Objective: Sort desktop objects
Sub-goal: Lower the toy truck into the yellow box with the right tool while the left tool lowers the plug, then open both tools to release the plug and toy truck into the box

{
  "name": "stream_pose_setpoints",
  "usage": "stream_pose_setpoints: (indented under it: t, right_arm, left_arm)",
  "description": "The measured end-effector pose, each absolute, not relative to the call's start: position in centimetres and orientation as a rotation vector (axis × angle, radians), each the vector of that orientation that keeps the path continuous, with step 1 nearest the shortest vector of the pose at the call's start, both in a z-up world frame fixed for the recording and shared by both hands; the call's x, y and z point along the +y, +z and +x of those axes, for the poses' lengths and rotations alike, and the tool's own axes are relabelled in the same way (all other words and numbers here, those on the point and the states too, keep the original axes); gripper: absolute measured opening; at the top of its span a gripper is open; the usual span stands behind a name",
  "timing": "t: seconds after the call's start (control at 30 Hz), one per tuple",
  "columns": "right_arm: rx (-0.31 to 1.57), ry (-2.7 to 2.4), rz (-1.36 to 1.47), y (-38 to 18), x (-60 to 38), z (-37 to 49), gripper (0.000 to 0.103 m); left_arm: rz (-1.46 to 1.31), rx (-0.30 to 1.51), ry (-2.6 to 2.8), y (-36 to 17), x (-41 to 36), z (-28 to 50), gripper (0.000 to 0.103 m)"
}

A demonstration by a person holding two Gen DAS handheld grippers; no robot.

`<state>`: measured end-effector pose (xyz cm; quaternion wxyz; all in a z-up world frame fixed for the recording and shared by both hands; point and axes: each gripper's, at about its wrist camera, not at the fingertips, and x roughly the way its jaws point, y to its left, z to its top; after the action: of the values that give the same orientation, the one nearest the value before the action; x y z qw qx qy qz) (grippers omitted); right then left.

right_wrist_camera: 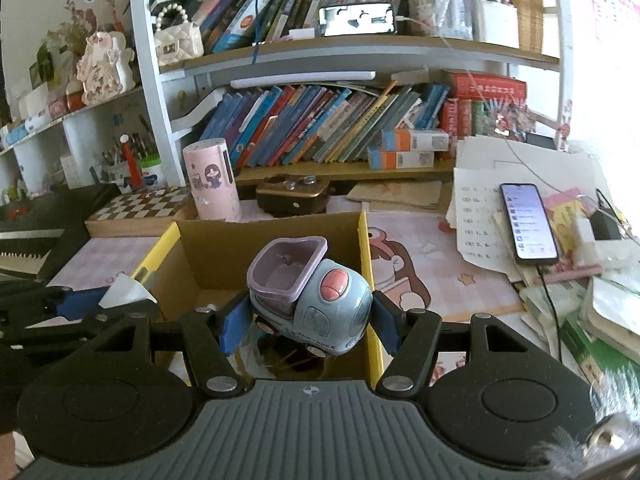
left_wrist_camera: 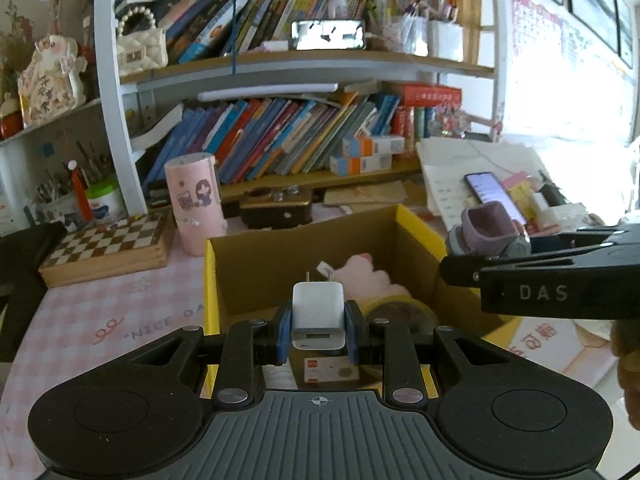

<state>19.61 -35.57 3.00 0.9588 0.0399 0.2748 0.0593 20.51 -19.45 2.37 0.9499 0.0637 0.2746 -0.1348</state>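
Note:
My left gripper (left_wrist_camera: 318, 326) is shut on a white plug charger (left_wrist_camera: 318, 312), prongs pointing away, held over the near edge of the open cardboard box (left_wrist_camera: 256, 264). In the box lie a pink plush toy (left_wrist_camera: 368, 276) and a tape roll (left_wrist_camera: 400, 312). My right gripper (right_wrist_camera: 310, 320) is shut on a blue toy truck (right_wrist_camera: 320, 300) with a purple bucket, tilted, above the same box (right_wrist_camera: 192, 264). In the left wrist view the right gripper and the truck (left_wrist_camera: 486, 234) reach in from the right. In the right wrist view the left gripper's blue pad and the charger (right_wrist_camera: 120, 290) show at the left.
A pink cylinder (left_wrist_camera: 198, 204), a chessboard box (left_wrist_camera: 108, 248) and a dark wooden box (left_wrist_camera: 276, 208) stand behind the cardboard box. A lit phone (right_wrist_camera: 528, 224) lies on papers at the right, with cables and books (right_wrist_camera: 600, 320). Bookshelves (left_wrist_camera: 280, 140) fill the back.

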Motion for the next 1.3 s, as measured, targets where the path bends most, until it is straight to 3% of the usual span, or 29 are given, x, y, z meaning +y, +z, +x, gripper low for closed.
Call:
stream_pose_setpoints:
  t: [0.63, 1.03, 1.13, 1.2, 1.23, 1.3]
  right_arm:
    - [0.673, 0.234, -0.039, 0.1, -33.4, 25.1, 0.061]
    - [0.682, 0.289, -0.065, 0.5, -32.0, 27.9, 0.061]
    - [0.688, 0.317, -0.071, 0.7, -31.4, 28.8, 0.061]
    - [0.712, 0.341, -0.057, 0.6, -31.0, 29.5, 0.061]
    - [0.735, 0.356, -0.042, 0.4, -30.9, 29.9, 0.061]
    - [0.767, 0.377, -0.027, 0.2, -30.4, 30.4, 0.061]
  left_arm:
    - [0.167, 0.694, -0.214, -1.9, -20.1, 24.3, 0.025]
    - [0.17, 0.63, -0.21, -1.5, -20.1, 23.7, 0.03]
    - [0.176, 0.621, -0.196, -1.3, -20.0, 23.3, 0.042]
    - [0.184, 0.624, -0.183, -1.2, -19.8, 23.2, 0.055]
    - [0.192, 0.626, -0.17, -1.2, -19.8, 23.2, 0.07]
    - [0.204, 0.613, -0.156, -1.2, -19.7, 23.1, 0.076]
